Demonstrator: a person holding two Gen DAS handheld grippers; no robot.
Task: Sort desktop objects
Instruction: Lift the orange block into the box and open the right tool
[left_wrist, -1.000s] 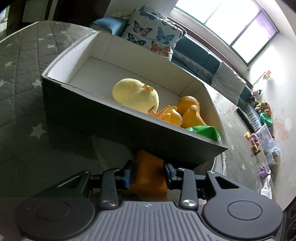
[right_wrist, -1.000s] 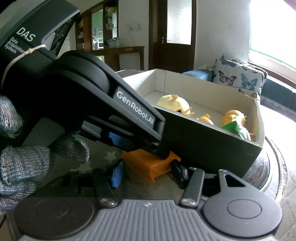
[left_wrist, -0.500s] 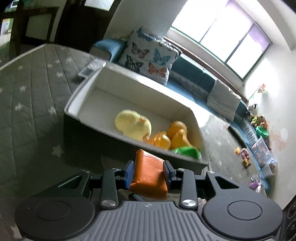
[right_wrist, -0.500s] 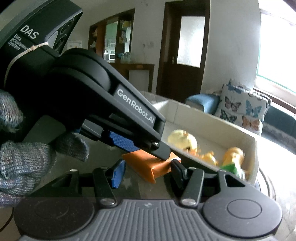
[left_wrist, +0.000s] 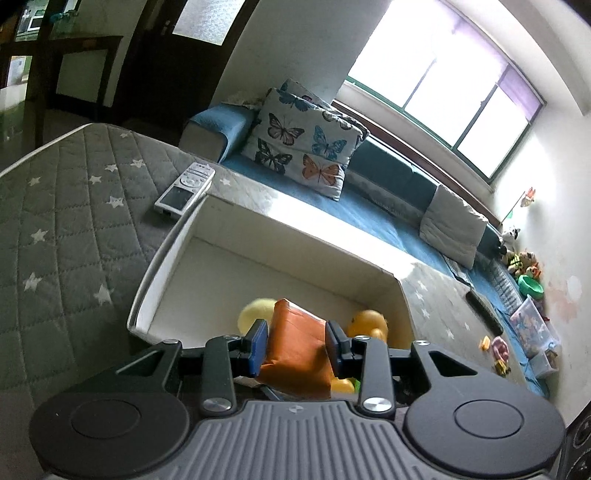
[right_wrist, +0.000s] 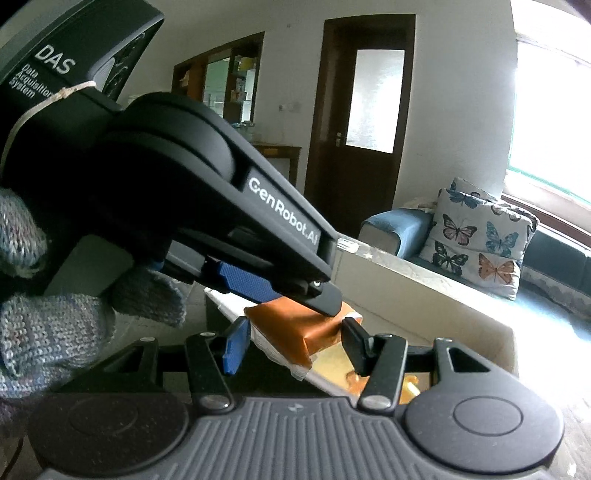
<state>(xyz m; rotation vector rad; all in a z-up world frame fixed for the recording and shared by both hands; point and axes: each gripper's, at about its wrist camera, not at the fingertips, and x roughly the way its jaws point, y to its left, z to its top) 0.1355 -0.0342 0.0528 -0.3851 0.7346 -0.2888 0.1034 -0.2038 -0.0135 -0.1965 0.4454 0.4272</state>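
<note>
My left gripper (left_wrist: 295, 341) is shut on an orange packet (left_wrist: 297, 347) and holds it above the near rim of the white-lined box (left_wrist: 147, 280). In the box lie a yellow plush duck (left_wrist: 255, 310) and an orange rubber duck (left_wrist: 369, 321), both partly hidden behind the packet. In the right wrist view the left gripper (right_wrist: 325, 295) crosses from the upper left, gloved hand behind it, holding the orange packet (right_wrist: 299, 332) over the box (right_wrist: 424, 295). My right gripper (right_wrist: 291, 347) is open and empty, its fingers on either side just below the packet.
A white remote (left_wrist: 184, 188) lies on the grey star-quilted table cover (left_wrist: 55, 229) left of the box. A blue sofa with a butterfly cushion (left_wrist: 299, 144) stands behind. Toys litter the floor at the far right (left_wrist: 524, 332).
My left gripper has lifted the orange packet from the table beside the box up over the box's near rim. The right gripper has risen with it, still open.
</note>
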